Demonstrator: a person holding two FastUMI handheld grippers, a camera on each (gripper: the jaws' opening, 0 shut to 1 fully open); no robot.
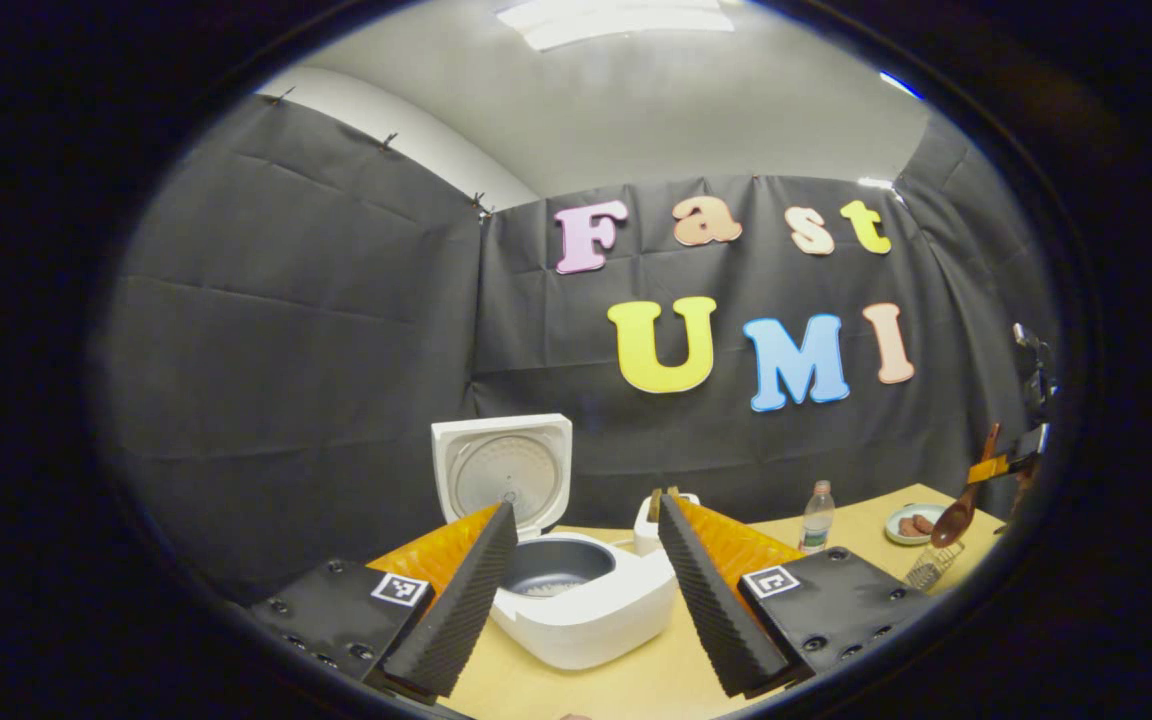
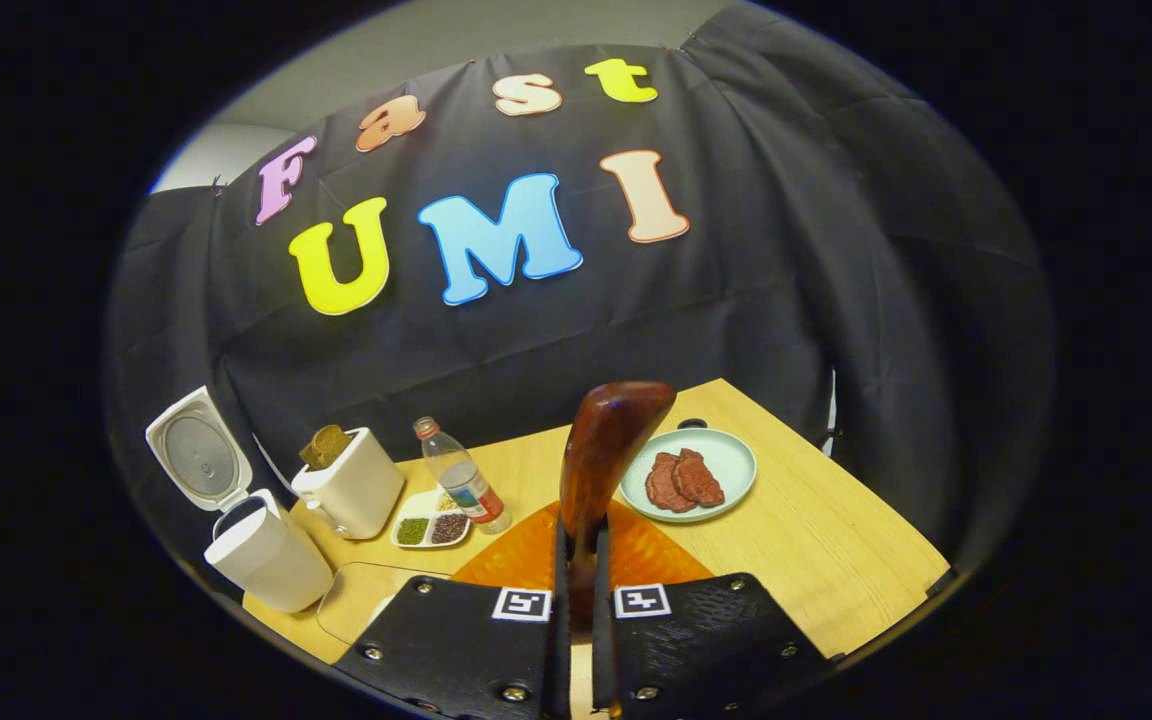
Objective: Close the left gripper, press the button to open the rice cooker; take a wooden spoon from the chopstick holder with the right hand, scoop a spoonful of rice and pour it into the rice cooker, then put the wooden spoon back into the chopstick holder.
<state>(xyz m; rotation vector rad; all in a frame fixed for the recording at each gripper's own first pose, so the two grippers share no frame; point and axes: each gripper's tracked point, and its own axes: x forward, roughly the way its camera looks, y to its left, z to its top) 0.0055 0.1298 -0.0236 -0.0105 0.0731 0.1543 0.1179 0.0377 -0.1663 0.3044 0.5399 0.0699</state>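
Two neighbours beside open rice cooker (image 2: 256,545) — toaster (image 2: 351,487), water bottle (image 2: 461,478).

Black cloth wall (image 1: 316,300) (creased), pale ceiling with light panel (image 1: 616,18), wooden table (image 2: 826,540).

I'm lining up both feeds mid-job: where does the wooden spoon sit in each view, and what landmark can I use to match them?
Left gripper view: the wooden spoon is at the far right edge, bowl down above a wire chopstick holder.
Right gripper view: it stands bottom centre, bowl up, clamped in the right hand-held gripper.
Shared landmark: the open white rice cooker, lid raised; centre-low in the left gripper view, lower left in the right.
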